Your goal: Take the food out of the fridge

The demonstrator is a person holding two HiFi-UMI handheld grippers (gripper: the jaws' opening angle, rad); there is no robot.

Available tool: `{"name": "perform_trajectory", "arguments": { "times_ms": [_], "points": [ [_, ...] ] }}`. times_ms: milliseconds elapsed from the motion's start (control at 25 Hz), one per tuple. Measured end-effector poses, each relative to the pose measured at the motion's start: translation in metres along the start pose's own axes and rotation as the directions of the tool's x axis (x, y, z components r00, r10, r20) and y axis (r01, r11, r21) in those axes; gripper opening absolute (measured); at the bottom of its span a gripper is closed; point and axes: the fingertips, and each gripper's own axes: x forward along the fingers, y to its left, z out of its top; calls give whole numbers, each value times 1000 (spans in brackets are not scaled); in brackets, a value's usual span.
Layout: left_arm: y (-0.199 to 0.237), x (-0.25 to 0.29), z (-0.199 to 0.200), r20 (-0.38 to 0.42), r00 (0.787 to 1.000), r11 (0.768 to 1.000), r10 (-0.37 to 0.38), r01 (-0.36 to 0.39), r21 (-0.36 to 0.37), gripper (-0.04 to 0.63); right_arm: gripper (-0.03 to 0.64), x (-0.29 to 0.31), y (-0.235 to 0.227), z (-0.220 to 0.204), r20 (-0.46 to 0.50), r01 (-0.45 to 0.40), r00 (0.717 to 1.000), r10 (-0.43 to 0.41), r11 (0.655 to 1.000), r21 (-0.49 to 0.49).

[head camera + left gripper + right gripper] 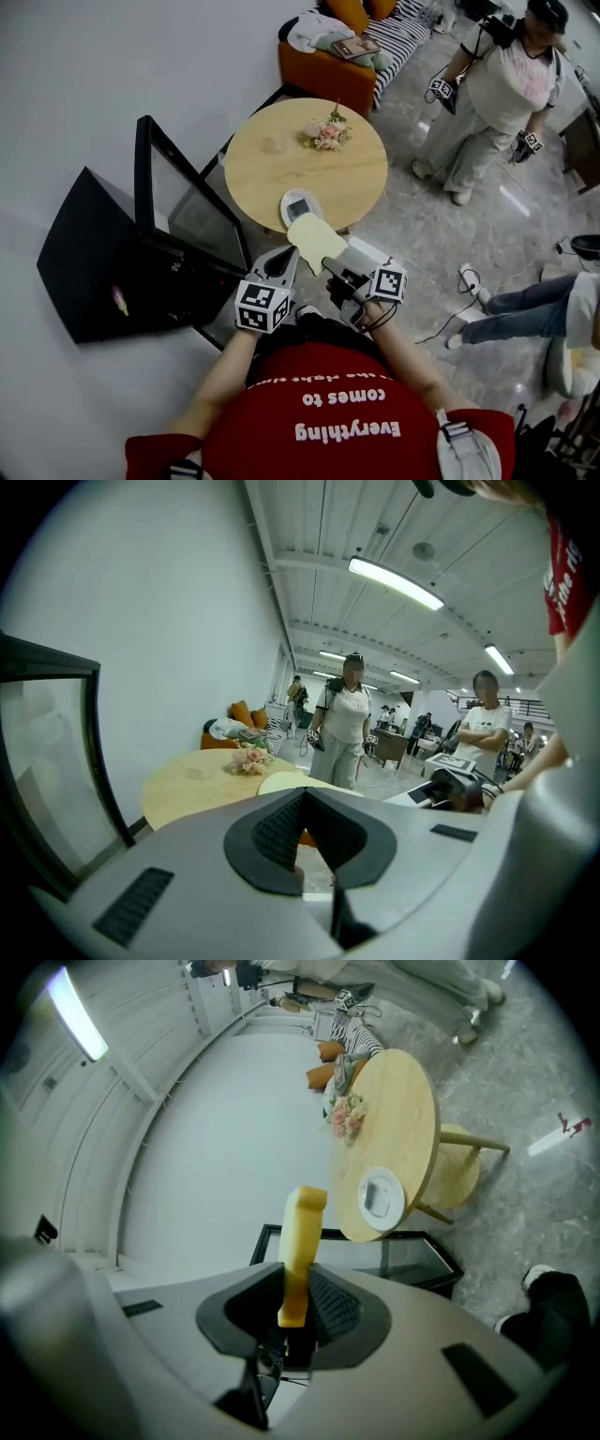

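Noted yellow food slice [302, 1232] pinched between jaws of right gripper [298, 1283], jaws of left gripper [305, 799] closed together on nothing, both near round bench [262, 173] bearing white plate [285, 211], open fridge [103, 272] alongside.

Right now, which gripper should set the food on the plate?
Right. The right gripper is shut on the yellow slice, close to the plate on the table; the left gripper is shut and empty.
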Motion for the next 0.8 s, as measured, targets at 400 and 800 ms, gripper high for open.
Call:
{"name": "perform_trajectory", "arguments": {
  "times_ms": [400,800],
  "points": [
    [-24,68,-1,-77,994,996,-72,76,48,6,87,-29,-42,56,177,59,982,-70,996,70],
    [-38,114,-15,-204,975,989,-86,109,102,6,87,-25,-121,112,277,175,933,-230,962,207]
  ]
}}
